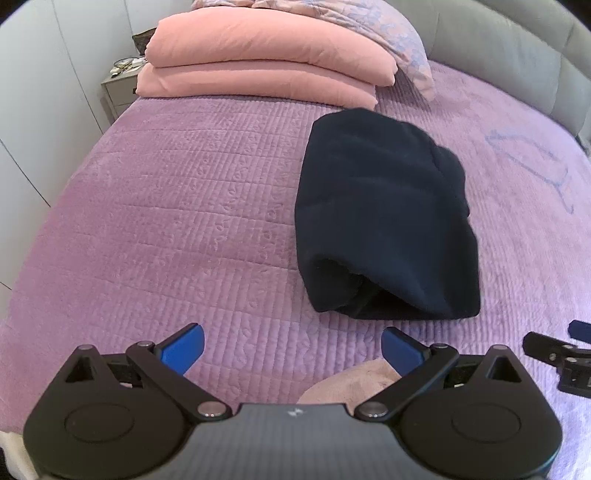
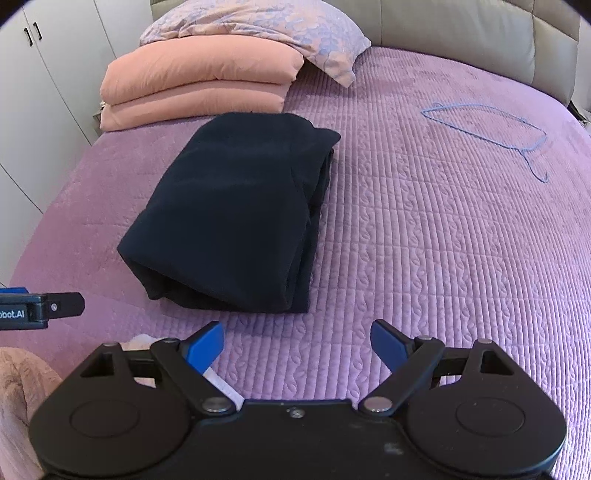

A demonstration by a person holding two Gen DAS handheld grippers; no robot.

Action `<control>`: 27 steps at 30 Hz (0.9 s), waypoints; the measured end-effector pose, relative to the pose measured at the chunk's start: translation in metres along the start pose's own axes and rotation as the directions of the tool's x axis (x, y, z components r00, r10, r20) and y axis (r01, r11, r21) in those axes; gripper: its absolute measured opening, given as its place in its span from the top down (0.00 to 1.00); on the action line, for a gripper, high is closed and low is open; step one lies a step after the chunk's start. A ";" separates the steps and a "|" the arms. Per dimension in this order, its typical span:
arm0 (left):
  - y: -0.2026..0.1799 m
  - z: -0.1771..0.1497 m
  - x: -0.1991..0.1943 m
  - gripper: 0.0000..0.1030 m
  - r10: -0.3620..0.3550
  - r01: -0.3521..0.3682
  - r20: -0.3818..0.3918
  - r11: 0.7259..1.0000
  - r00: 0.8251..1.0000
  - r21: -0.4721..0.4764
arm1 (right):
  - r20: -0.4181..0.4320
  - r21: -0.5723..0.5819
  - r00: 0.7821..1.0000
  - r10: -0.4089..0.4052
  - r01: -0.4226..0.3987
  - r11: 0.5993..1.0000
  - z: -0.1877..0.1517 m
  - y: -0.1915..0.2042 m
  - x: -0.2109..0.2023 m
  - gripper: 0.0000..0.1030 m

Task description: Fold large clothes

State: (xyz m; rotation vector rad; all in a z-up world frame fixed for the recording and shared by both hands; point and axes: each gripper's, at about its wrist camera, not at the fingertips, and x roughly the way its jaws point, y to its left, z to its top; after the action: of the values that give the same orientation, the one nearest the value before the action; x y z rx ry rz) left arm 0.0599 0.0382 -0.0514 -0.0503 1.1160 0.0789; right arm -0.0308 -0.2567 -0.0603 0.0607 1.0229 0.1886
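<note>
1. Left gripper [image 1: 291, 349]: blue fingers spread wide, nothing between them, hovering over the purple bedspread [image 1: 166, 206] near the foot edge.
2. Pink folded duvet [image 1: 258, 62] stacked at the head of the bed, patterned pillow [image 1: 388, 33] on top.
3. Dark navy garment [image 2: 236, 218]: folded into a thick rectangle, lying mid-bed, just ahead of both grippers, touching neither. Far end sits close to the duvet.
4. Right gripper [image 2: 297, 345]: fingers wide apart, empty, just short of the garment's near edge.
5. Blue wire hanger [image 2: 491, 133] flat on the bedspread, well right of the garment.
</note>
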 end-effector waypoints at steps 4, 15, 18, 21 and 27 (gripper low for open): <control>0.000 0.000 -0.001 0.00 0.006 -0.006 0.003 1.000 1.000 0.001 | 0.011 -0.004 1.000 0.004 -0.004 1.000 0.003 0.003 -0.002 0.01; 0.000 -0.002 0.001 0.00 -0.001 0.001 -0.008 1.000 1.000 0.000 | 0.008 -0.027 1.000 0.003 -0.003 1.000 0.001 0.010 -0.002 0.01; -0.002 -0.003 0.002 0.00 0.015 -0.015 -0.008 1.000 1.000 0.012 | 0.008 -0.025 1.000 0.003 -0.002 1.000 0.001 0.010 -0.002 0.01; -0.003 -0.003 0.001 0.00 0.009 -0.009 -0.006 1.000 1.000 0.016 | 0.010 -0.026 1.000 -0.001 0.002 1.000 0.000 0.010 -0.002 0.01; -0.005 -0.003 -0.001 0.00 0.003 -0.003 -0.002 1.000 1.000 0.015 | 0.006 -0.024 1.000 0.017 -0.017 1.000 0.000 0.009 -0.002 0.01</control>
State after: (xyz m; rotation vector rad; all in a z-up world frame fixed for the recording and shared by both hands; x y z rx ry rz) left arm 0.0572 0.0334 -0.0523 -0.0351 1.1189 0.0728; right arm -0.0330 -0.2486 -0.0580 0.0485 1.0145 0.2160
